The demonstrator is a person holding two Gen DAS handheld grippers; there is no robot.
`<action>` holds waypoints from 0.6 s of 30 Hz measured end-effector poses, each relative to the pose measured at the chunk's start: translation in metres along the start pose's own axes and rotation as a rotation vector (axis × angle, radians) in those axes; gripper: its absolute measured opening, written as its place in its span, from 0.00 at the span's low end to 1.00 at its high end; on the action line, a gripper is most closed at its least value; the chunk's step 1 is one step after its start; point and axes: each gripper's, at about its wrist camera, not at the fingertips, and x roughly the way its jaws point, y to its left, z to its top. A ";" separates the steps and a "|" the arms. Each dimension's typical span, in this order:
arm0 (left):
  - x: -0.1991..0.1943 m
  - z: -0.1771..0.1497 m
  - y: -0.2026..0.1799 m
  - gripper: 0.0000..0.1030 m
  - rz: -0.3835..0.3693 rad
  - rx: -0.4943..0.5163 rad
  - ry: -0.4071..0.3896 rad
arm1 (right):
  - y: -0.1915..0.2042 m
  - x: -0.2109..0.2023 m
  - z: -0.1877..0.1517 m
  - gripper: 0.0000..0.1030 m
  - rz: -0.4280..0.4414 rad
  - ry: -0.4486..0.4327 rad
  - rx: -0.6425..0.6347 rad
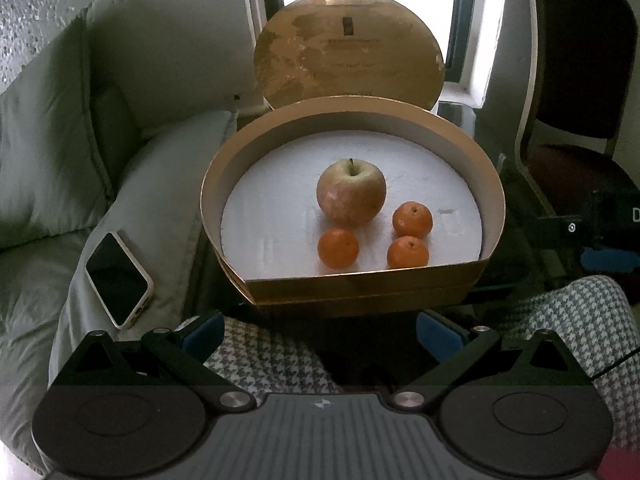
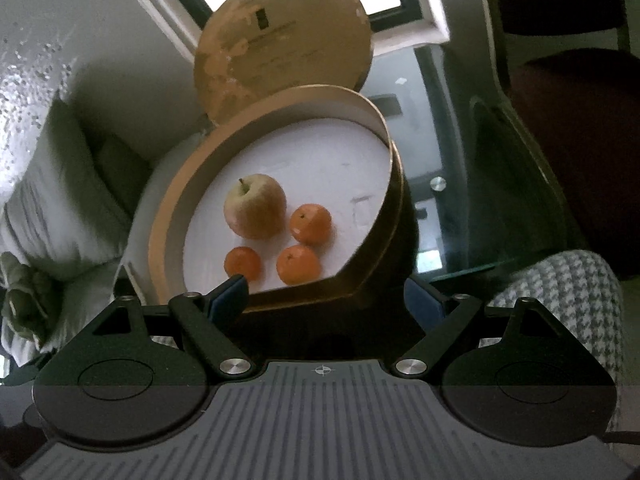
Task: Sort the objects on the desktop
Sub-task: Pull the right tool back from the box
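A round gold box [image 1: 360, 284] with a white foam floor holds an apple [image 1: 351, 191] and three tangerines [image 1: 338, 248] [image 1: 412, 219] [image 1: 407, 252]. Its gold lid [image 1: 348, 48] stands upright behind it. My left gripper [image 1: 320, 332] is open and empty, just in front of the box. In the right wrist view the box [image 2: 372, 276], apple [image 2: 255, 205] and tangerines [image 2: 311, 218] show tilted. My right gripper [image 2: 326, 298] is open and empty at the box's near wall.
A phone [image 1: 118, 279] in a pale case lies on a grey cushion [image 1: 60, 160] left of the box. A dark red chair [image 1: 580, 80] stands at the right beside a glass table [image 2: 436, 128]. Houndstooth cloth [image 1: 576, 320] lies below the grippers.
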 end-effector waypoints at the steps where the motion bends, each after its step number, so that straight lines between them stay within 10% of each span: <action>1: -0.001 0.000 0.000 0.99 0.001 -0.001 -0.003 | 0.000 -0.002 0.000 0.86 -0.001 -0.002 0.001; 18: 0.004 0.001 0.000 0.99 0.014 0.009 0.024 | 0.003 0.006 -0.004 0.87 0.014 0.035 -0.014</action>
